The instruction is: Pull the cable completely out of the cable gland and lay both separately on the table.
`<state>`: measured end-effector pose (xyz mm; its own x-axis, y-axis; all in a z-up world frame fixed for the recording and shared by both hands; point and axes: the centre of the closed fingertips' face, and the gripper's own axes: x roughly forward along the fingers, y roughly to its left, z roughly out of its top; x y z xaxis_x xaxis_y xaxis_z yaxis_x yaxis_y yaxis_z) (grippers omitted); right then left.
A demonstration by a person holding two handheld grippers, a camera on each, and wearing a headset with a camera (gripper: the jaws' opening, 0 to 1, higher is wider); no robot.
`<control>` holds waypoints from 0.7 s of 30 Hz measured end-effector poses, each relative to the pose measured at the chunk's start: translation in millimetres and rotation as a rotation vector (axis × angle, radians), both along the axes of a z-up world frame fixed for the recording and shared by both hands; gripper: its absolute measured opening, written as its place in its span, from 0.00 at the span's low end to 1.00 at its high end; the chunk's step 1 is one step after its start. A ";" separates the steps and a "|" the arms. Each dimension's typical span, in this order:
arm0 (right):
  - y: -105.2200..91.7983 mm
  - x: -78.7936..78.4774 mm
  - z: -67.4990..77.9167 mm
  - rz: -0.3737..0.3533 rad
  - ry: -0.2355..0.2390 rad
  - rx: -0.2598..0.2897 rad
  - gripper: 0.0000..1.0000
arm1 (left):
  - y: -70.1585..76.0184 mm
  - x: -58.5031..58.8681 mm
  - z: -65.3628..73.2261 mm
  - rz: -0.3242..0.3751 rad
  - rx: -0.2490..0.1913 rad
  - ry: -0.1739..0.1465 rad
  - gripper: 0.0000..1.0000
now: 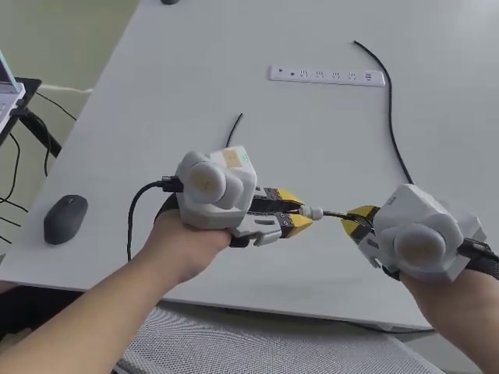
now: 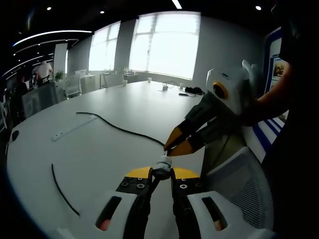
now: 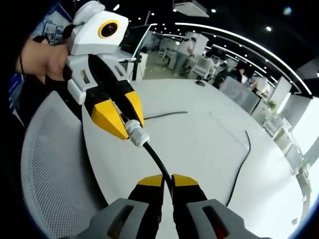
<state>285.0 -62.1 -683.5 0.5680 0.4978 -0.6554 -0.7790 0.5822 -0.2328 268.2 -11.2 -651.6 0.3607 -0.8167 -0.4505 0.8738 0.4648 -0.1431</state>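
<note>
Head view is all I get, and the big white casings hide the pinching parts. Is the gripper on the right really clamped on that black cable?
Observer: Yes. In the right gripper view the black cable runs down between the jaws of the right gripper, which are shut on it.
Operator: And the small white piece?
Observer: The left gripper view shows that cable gland pinched at the very tips of the left gripper.
Operator: Is anyone else in the room?
Observer: The right gripper view shows people standing in the background.
</note>
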 end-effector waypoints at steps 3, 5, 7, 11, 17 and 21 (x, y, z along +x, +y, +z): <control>-3.6 2.9 0.2 -0.034 0.001 0.032 0.00 | -0.1 1.3 1.2 0.006 -0.008 -0.001 0.15; -7.3 4.7 0.4 -0.065 0.000 0.052 0.00 | -0.5 1.9 2.3 0.009 -0.014 -0.001 0.15; -10.5 5.4 -1.2 -0.086 0.008 0.067 0.00 | -0.4 2.4 2.7 0.011 -0.015 -0.002 0.15; -19.1 5.9 -9.4 -0.136 0.039 0.092 0.00 | -0.5 2.7 3.5 0.014 -0.017 -0.005 0.15; -30.6 7.3 -22.4 -0.204 0.077 0.121 0.00 | -2.5 0.1 0.0 0.011 -0.007 -0.005 0.15; -36.9 5.5 -31.1 -0.246 0.122 0.149 0.00 | -4.0 -0.1 -1.5 0.011 -0.003 -0.005 0.15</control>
<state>290.5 -98.9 -714.6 0.6053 0.4505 -0.6562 -0.6271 0.7776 -0.0446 268.0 -15.2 -653.1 0.3719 -0.8138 -0.4465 0.8692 0.4741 -0.1403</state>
